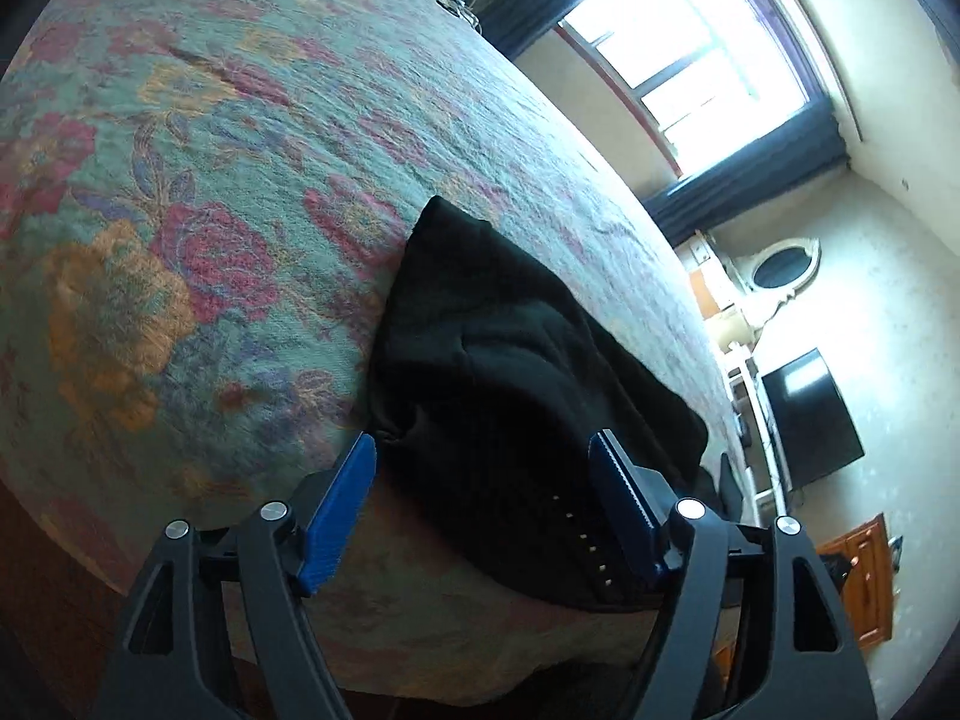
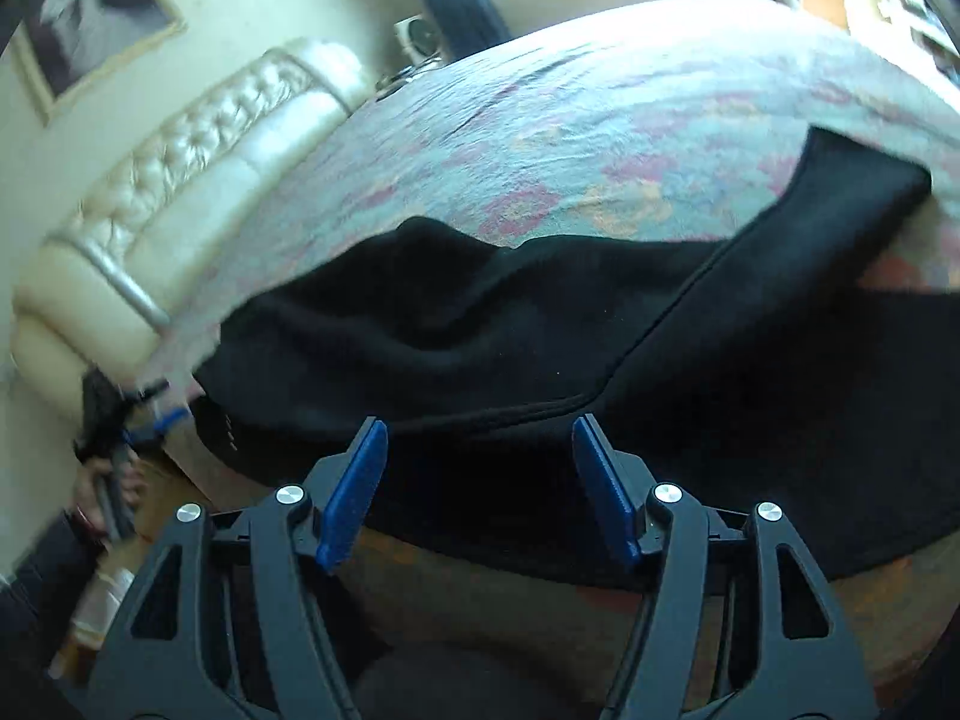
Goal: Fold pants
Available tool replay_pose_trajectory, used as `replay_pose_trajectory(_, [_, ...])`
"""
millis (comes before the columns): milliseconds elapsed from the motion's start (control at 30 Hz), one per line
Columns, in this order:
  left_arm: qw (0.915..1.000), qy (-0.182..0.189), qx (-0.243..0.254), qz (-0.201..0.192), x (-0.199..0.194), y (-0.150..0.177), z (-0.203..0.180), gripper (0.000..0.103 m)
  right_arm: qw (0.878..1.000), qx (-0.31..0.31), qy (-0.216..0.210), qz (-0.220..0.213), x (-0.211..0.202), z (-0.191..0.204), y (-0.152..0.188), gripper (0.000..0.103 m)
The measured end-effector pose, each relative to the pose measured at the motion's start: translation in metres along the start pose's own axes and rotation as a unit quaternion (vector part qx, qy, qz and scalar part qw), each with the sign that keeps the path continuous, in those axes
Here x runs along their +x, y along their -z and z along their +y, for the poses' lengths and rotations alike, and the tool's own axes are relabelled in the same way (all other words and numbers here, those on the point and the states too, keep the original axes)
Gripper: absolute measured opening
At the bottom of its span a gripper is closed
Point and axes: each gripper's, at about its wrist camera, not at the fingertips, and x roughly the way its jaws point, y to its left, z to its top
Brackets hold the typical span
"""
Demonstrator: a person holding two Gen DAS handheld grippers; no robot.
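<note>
No text, label, brand, number or sign can be read in either view. The black pants (image 1: 528, 360) carry a short row of small pale marks near their hem at the bed's edge, beside the left gripper's right pad, but these are only dots or stitches, not letters. On the wall above the cream headboard (image 2: 198, 180), the framed picture (image 2: 90, 18) is blurred and shows no legible writing. The dark screen (image 1: 810, 414) on the far wall past the pants is blank.
</note>
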Motion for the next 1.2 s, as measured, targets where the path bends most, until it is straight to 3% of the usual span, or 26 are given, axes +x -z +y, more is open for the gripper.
replay_pose_trajectory(100, [0.9992,0.010,-0.038,-0.003,0.016,0.000,-0.015,0.073,0.994,0.099,-0.039,-0.004,0.009,-0.018,0.002,0.064])
replay_pose_trajectory(233, [0.9983,-0.019,-0.054,-0.012,0.039,-0.005,-0.028,0.074,0.982,0.175,-0.070,-0.009,0.022,-0.024,0.008,0.064])
replay_pose_trajectory(400, [0.9953,-0.047,-0.083,-0.016,0.058,-0.009,-0.028,0.072,0.965,0.250,-0.075,-0.011,0.035,-0.034,0.023,0.065])
replay_pose_trajectory(500, [0.9933,-0.074,-0.089,0.001,0.070,-0.006,-0.027,0.027,0.952,0.295,-0.078,-0.015,0.040,-0.044,0.033,0.065])
replay_pose_trajectory(533, [0.9927,-0.077,-0.093,0.008,0.073,-0.004,-0.024,0.016,0.950,0.303,-0.075,-0.014,0.043,-0.045,0.034,0.065])
replay_pose_trajectory(633, [0.9924,-0.071,-0.100,0.004,0.074,-0.002,-0.020,0.013,0.952,0.300,-0.054,-0.025,0.043,-0.042,0.034,0.065])
replay_pose_trajectory(767, [0.9922,-0.062,-0.108,-0.005,0.067,0.002,-0.017,0.012,0.964,0.263,0.004,-0.041,0.041,-0.030,0.021,0.065])
replay_pose_trajectory(867, [0.9923,-0.060,-0.108,-0.005,0.066,0.005,-0.015,0.012,0.966,0.256,0.026,-0.022,0.055,-0.028,0.013,0.065])
replay_pose_trajectory(900, [0.9928,-0.062,-0.102,-0.004,0.066,0.005,-0.016,0.012,0.966,0.256,0.035,-0.014,0.061,-0.028,0.011,0.063])
replay_pose_trajectory(1000, [0.9938,-0.061,-0.093,-0.001,0.070,0.005,-0.020,0.012,0.968,0.246,0.056,-0.008,0.072,-0.028,0.009,0.029])
replay_pose_trajectory(1033, [0.9938,-0.056,-0.096,-0.001,0.069,0.005,-0.020,0.012,0.968,0.243,0.055,-0.011,0.070,-0.031,0.008,0.024])
replay_pose_trajectory(1133, [0.9944,-0.050,-0.093,-0.006,0.061,0.003,-0.017,0.011,0.969,0.243,0.038,-0.022,0.065,-0.034,0.009,0.015])
replay_pose_trajectory(1200, [0.9945,-0.045,-0.094,-0.010,0.054,0.002,-0.015,0.011,0.970,0.236,0.018,-0.047,0.053,-0.031,0.010,0.015])
